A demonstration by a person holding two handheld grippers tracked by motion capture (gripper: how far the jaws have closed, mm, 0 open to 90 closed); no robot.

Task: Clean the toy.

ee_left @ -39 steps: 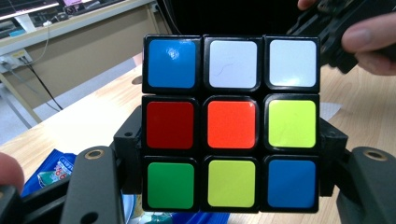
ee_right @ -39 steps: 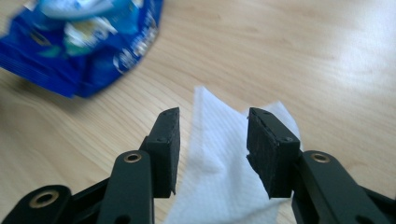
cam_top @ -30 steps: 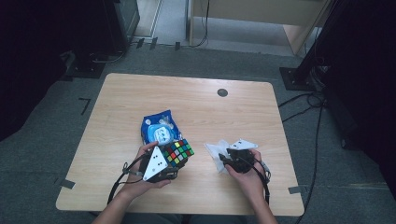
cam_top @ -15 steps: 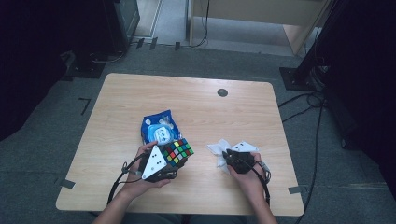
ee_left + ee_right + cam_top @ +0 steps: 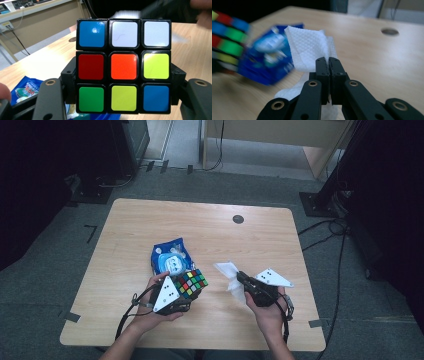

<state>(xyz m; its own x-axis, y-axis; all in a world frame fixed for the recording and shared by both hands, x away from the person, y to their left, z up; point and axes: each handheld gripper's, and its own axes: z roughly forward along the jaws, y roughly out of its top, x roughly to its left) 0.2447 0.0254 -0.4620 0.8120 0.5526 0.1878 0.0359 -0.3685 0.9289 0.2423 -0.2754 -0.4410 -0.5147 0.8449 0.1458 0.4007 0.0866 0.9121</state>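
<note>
While pinching a white tissue, right gripper holding it lifted off the wooden table; jaws just finished closing, pressed together on the sheet.
Left gripper gripping a scrambled puzzle cube by two opposite sides, above the table's near edge. Blue wipes packet lying just beyond the cube, tissue hanging well apart to its right.

Both forearms come in over the bench's near edge. The left hand-held gripper stands wide, clamped on the cube. The right hand-held gripper, near the right edge, has just closed its jaws, pinching the tissue.
</note>
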